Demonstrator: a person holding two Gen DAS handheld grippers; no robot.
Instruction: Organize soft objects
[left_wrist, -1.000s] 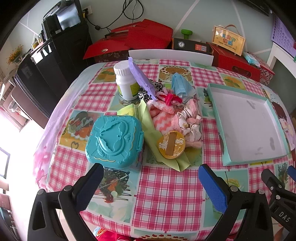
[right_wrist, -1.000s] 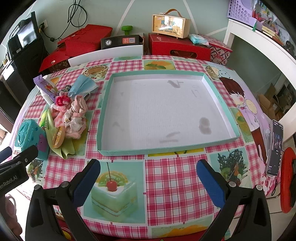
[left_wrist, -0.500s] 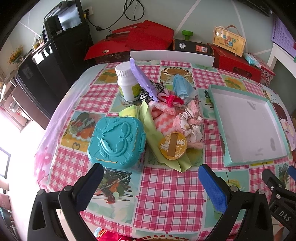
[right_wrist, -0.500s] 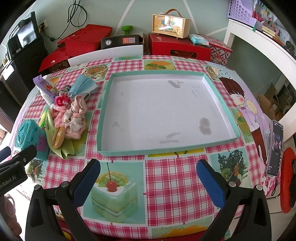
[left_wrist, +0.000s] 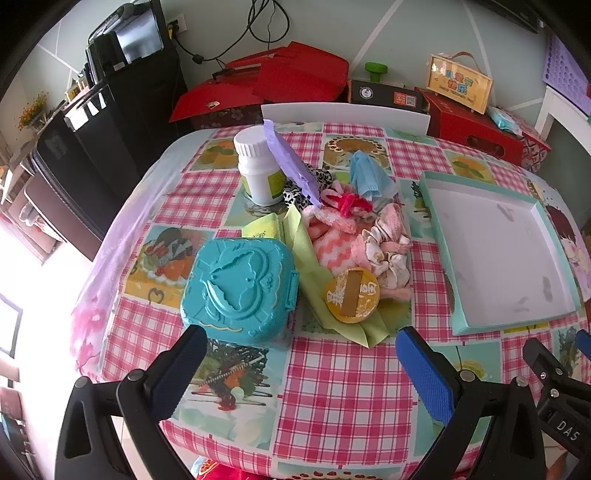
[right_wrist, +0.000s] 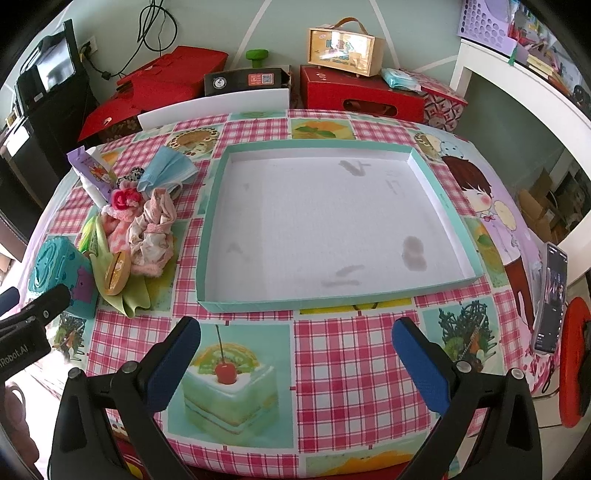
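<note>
A heap of soft things lies mid-table: a pink-and-white knit sock (left_wrist: 328, 247), pale scrunchies (left_wrist: 388, 251), a red-pink hair tie (left_wrist: 347, 203), a blue face mask (left_wrist: 369, 177) and a leopard-print cloth (left_wrist: 295, 192). The heap also shows in the right wrist view (right_wrist: 147, 225). An empty teal-rimmed white tray (right_wrist: 325, 221) sits to its right. My left gripper (left_wrist: 299, 373) is open and empty, above the table's near edge, in front of the heap. My right gripper (right_wrist: 295, 362) is open and empty in front of the tray.
A teal plastic case (left_wrist: 240, 288), a round gold tin (left_wrist: 351, 295), green paper (left_wrist: 317, 280), a white bottle (left_wrist: 258, 170) and a purple packet (left_wrist: 291, 162) crowd the heap. A phone (right_wrist: 550, 295) lies at the table's right edge. Red boxes stand behind the table.
The left gripper has drawn back slightly, so the heap and teal case sit a little farther up in its view. The right gripper has hardly moved. Both stay open.
</note>
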